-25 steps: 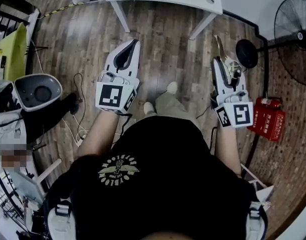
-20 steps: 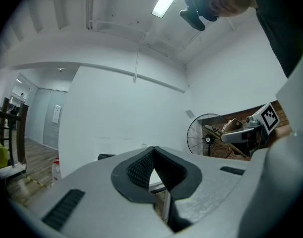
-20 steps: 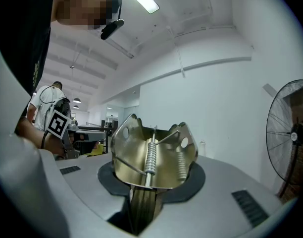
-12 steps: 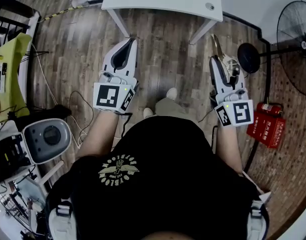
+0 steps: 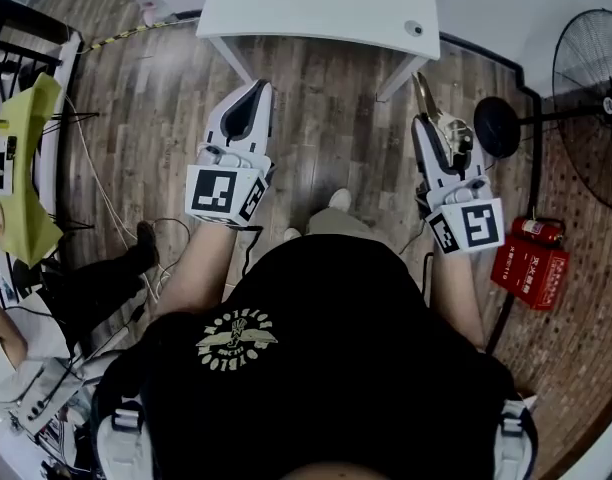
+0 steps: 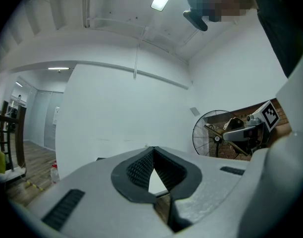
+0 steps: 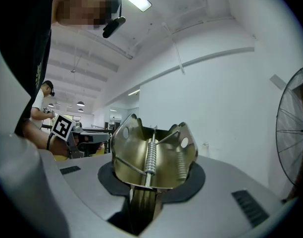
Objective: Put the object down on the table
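Note:
A brass-coloured metal clamp with a coil spring (image 7: 152, 157) sticks out of my right gripper (image 7: 150, 182), whose dark pads are shut on its stem. In the head view the clamp (image 5: 433, 118) points forward from the right gripper (image 5: 426, 133), above the wooden floor and short of the white table (image 5: 316, 8). My left gripper (image 5: 250, 98) is held level beside it, shut, with nothing in it. In the left gripper view its ribbed pads (image 6: 139, 167) meet at the tip of the left gripper (image 6: 152, 155).
A standing fan (image 5: 594, 88) with a round base (image 5: 496, 126) is at the right, and a red box (image 5: 529, 263) lies on the floor below it. A rack with a yellow sheet (image 5: 26, 158) stands at the left. Another person's legs (image 5: 96, 283) and cables are at lower left.
Both grippers have come forward together toward the white table, which now shows more of its top. The grey machine at the left has left the view. The grip on the clamp is unchanged.

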Motion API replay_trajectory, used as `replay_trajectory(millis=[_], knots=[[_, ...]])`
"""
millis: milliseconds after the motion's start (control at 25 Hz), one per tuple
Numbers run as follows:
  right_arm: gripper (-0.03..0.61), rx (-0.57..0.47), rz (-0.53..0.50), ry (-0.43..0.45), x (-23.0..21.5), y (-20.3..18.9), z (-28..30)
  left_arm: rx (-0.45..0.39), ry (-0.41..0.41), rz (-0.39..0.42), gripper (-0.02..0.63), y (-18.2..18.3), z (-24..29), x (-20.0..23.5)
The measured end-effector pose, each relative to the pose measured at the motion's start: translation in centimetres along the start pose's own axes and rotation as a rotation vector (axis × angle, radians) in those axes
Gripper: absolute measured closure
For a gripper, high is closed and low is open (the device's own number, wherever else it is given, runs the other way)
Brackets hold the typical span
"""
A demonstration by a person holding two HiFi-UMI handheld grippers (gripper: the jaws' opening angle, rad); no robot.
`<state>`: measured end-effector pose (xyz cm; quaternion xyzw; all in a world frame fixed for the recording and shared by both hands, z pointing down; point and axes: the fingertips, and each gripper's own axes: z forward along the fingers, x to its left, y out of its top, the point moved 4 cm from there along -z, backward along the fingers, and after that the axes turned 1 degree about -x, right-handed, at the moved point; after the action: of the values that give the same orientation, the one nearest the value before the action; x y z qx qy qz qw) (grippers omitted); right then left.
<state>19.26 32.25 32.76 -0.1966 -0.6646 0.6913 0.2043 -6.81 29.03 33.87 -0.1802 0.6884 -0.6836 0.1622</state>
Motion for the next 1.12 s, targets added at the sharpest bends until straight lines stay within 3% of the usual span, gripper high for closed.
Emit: replay_trajectory(millis=[320,720,1120], knots=[[0.468,-0.009,0.019,0.048,-4.3,0.2,2.0,-0.001,0.034,0.015,0.606,0.9,3.9,-0.7],[0.468,0.000,0.035,0.117,-6.8,-0.4,3.9,0.012,0.098,0.035,0.607,0.7,5.1,-0.7],[0.468,-0.007,0.041,0.103,-7.3,0.0,7.5,0.015,0.066,0.039,0.606,0.4,7.5,1.9]])
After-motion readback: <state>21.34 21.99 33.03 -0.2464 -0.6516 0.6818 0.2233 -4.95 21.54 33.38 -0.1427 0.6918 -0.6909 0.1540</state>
